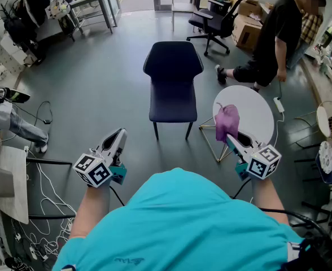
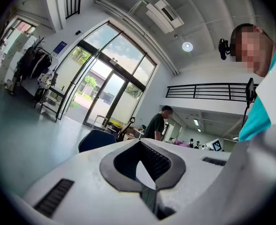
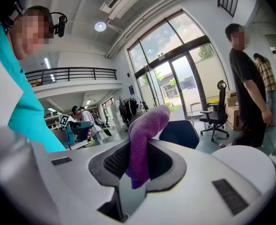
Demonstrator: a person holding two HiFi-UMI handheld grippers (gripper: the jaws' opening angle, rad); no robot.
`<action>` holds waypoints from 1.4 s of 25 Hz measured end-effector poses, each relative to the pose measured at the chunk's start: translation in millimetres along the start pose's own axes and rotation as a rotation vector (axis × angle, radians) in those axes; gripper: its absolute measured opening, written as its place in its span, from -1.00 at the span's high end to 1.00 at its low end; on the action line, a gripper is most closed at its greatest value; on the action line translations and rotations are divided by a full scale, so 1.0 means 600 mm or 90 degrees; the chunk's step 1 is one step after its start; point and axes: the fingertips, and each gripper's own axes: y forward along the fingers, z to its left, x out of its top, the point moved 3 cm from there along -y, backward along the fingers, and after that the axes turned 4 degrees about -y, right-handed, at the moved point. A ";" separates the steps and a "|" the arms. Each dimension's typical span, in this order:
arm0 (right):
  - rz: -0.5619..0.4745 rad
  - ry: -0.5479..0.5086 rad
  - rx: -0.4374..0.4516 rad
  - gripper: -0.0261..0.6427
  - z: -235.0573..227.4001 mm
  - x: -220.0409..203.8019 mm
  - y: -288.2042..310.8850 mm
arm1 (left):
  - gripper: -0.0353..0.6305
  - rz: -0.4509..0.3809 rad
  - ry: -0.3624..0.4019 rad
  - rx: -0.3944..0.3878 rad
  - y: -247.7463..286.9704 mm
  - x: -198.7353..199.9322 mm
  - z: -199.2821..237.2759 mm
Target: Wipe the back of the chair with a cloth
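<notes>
- Left gripper (image 1: 119, 133), one of two hand-held white two-jaw grippers: the forearm reaches forward from the turquoise shirt (image 1: 177, 224) and the tool tilts forward and slightly right; in the left gripper view its black-padded jaws (image 2: 142, 168) are drawn together and empty
- Black-and-white marker cube (image 1: 92, 170), one of two, sits at the rear of the left gripper, just above the hand
- Dark navy upholstered chair (image 1: 173, 89), one in number, stands on the grey floor (image 1: 98, 83) ahead of and between the two grippers, seat toward the wearer and backrest (image 1: 173, 60) on the far side; it also appears beyond the jaws in the left gripper view (image 2: 96, 139) and the right gripper view (image 3: 178, 134)
- Purple terry cloth (image 1: 227, 122), one in number, is clamped in the right gripper and stands up above its jaws; it lies to the right of the chair, apart from it and not touching the backrest
- Right gripper (image 1: 231, 140): the forearm reaches forward and the tool points forward and slightly left; in the right gripper view its jaws (image 3: 135, 168) are clenched on the cloth (image 3: 145, 135), whose free end curls over
- Second marker cube (image 1: 262, 161) sits at the rear of the right gripper
- Round white table (image 1: 259, 117), one, stands just beyond the right gripper
- Bystander in a black shirt (image 1: 276, 35), one, stands past the table
</notes>
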 end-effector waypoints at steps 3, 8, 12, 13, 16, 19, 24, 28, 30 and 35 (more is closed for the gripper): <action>0.000 -0.002 -0.003 0.67 0.001 -0.002 -0.004 | 0.91 0.001 0.001 -0.001 -0.003 -0.007 -0.003; -0.004 -0.004 0.000 0.67 0.004 -0.002 -0.009 | 0.91 0.002 0.001 0.000 -0.009 -0.010 -0.007; -0.003 -0.006 0.000 0.67 0.001 0.000 -0.011 | 0.91 0.000 0.003 0.000 -0.007 -0.008 -0.010; -0.003 -0.006 0.000 0.67 0.000 0.001 -0.010 | 0.91 0.000 0.004 0.000 -0.005 -0.007 -0.011; -0.010 0.000 0.003 0.67 -0.002 0.004 -0.009 | 0.91 0.003 0.006 -0.001 -0.003 -0.007 -0.012; -0.024 0.024 0.012 0.67 -0.004 0.003 -0.009 | 0.91 0.005 0.006 0.001 -0.006 -0.009 -0.011; -0.033 0.028 0.014 0.66 -0.014 0.003 -0.026 | 0.91 0.007 0.009 0.001 0.008 -0.015 -0.023; -0.036 0.026 0.013 0.66 -0.045 0.003 -0.057 | 0.91 0.014 0.017 -0.010 0.044 -0.023 -0.056; -0.041 0.031 0.010 0.66 -0.070 0.003 -0.080 | 0.91 0.017 0.023 -0.016 0.068 -0.029 -0.080; -0.043 0.026 0.019 0.66 -0.126 0.005 -0.128 | 0.91 0.024 0.030 -0.014 0.122 -0.048 -0.129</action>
